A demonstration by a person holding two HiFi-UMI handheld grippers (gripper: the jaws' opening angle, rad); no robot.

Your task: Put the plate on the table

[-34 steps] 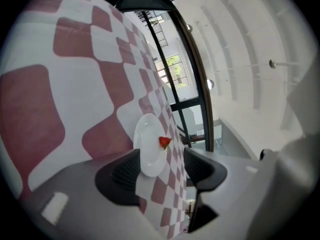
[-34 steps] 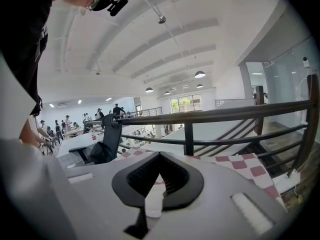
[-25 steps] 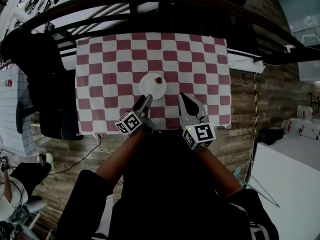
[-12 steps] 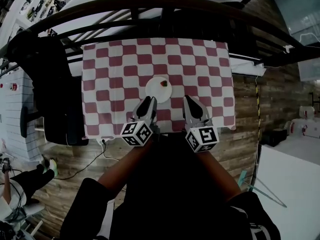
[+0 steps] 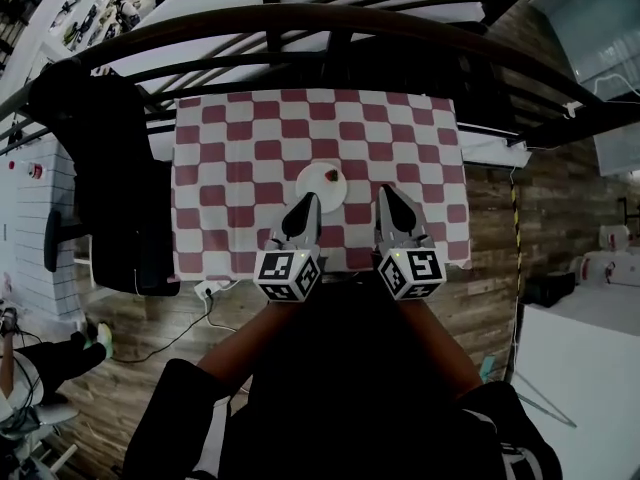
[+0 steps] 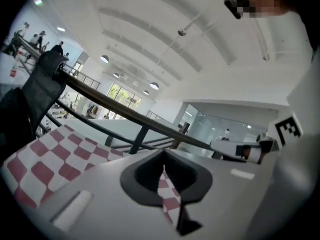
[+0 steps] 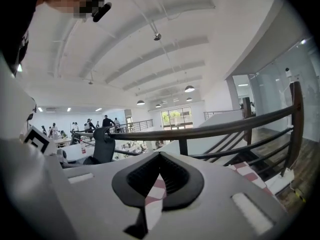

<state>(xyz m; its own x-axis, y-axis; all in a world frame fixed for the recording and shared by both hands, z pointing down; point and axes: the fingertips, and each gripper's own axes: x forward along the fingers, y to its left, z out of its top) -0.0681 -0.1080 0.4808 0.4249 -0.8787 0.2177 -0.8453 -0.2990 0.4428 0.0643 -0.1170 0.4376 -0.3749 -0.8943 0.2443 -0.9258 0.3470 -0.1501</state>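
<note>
A small white plate (image 5: 321, 180) lies in the middle of the table (image 5: 220, 148) with its red and white check cloth. A small red item (image 5: 330, 174) sits on the plate. My left gripper (image 5: 306, 206) hovers just nearer than the plate, apart from it; its jaws have just been closing with nothing between them and now meet. My right gripper (image 5: 388, 198) hangs beside it, to the plate's right, also shut and empty. The left gripper (image 6: 163, 170) and the right gripper (image 7: 158, 176) each show only a thin slit with checked cloth behind it.
A black chair draped with a dark jacket (image 5: 95, 168) stands at the table's left. A dark curved railing (image 5: 300, 18) runs beyond the far edge. A white power strip with a cable (image 5: 210, 290) lies on the wooden floor by the near left corner.
Both grippers have risen from the table, the left one more. The left gripper has drawn back from the plate's near edge, rolled, and its jaws have closed. The plate stays put.
</note>
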